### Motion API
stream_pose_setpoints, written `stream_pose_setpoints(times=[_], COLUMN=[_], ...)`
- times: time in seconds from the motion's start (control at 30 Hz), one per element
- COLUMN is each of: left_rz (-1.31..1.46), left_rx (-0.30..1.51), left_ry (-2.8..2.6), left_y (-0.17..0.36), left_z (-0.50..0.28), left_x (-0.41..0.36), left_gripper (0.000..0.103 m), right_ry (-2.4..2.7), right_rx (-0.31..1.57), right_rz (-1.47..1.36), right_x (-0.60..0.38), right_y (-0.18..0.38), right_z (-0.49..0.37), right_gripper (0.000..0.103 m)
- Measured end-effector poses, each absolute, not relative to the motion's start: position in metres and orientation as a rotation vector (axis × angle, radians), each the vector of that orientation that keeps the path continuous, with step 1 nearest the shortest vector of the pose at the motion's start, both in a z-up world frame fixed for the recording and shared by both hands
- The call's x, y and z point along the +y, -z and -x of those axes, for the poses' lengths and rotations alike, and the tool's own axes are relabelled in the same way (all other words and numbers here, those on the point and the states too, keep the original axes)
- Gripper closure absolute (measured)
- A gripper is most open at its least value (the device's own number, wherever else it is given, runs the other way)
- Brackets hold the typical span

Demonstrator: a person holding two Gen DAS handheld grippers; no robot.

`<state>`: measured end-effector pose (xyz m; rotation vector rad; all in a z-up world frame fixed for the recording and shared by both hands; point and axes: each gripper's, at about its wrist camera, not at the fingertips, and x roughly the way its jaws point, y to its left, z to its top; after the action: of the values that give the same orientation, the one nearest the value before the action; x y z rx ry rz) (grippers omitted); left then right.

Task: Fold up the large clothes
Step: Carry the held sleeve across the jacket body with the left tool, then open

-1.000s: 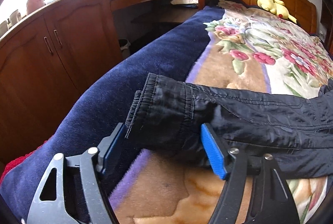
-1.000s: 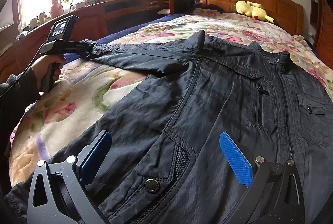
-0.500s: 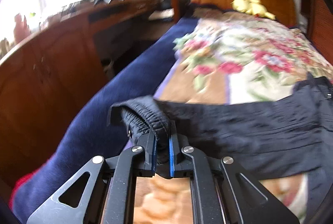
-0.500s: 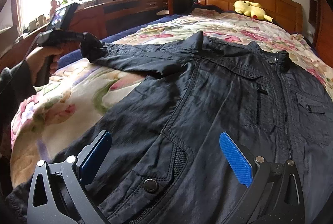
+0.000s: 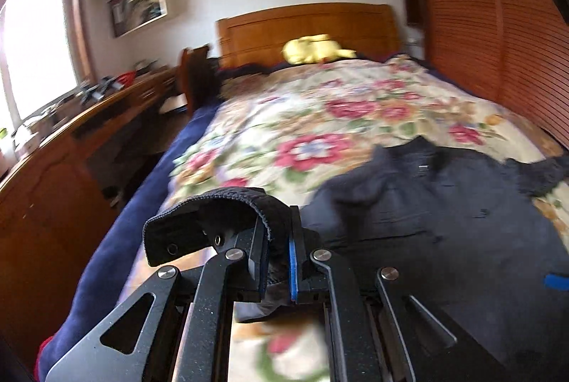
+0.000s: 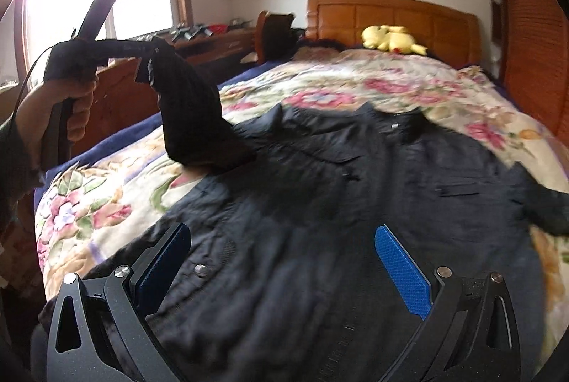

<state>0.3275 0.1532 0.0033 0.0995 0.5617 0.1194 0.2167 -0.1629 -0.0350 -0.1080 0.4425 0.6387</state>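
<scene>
Black jacket lies spread front-up across the floral bedspread, its collar toward the wooden headboard and its hem nearest you. Your left gripper is clenched on the cuff of one sleeve; in the left wrist view the cuff curls over the pinched blue pads, with its snap studs showing. Seen from the right wrist view, your left hand holds that gripper well above the bedspread, on the window side of the jacket, and the sleeve hangs from it in a dark column down to the shoulder, which still rests on the bed. Your right gripper is released, its jaws standing wide apart just over the lower front of the jacket, near a snap button by the hem; nothing is pinched between its pads, and whether they touch the fabric cannot be told. A yellow plush toy lies at the foot of the headboard, well apart from the jacket's collar.
</scene>
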Motion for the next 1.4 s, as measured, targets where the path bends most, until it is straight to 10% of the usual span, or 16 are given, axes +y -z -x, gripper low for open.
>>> stream_pose_setpoints(times=[1.13, 1.4], left_rz=[-0.078, -0.032], left_rx=[0.569, 0.577], left_ry=[0.121, 0.041], left_y=[0.032, 0.049], left_z=[-0.239, -0.218], left_x=[-0.024, 0.021], left_gripper=[0.093, 0.071], right_ry=[-0.527, -0.565], right_rx=[0.401, 0.449], right_rz=[-0.014, 0.003], right_x=[-0.248, -0.222], right_y=[0.023, 0.029], right_z=[-0.204, -0.227], right_gripper=[0.0, 0.0])
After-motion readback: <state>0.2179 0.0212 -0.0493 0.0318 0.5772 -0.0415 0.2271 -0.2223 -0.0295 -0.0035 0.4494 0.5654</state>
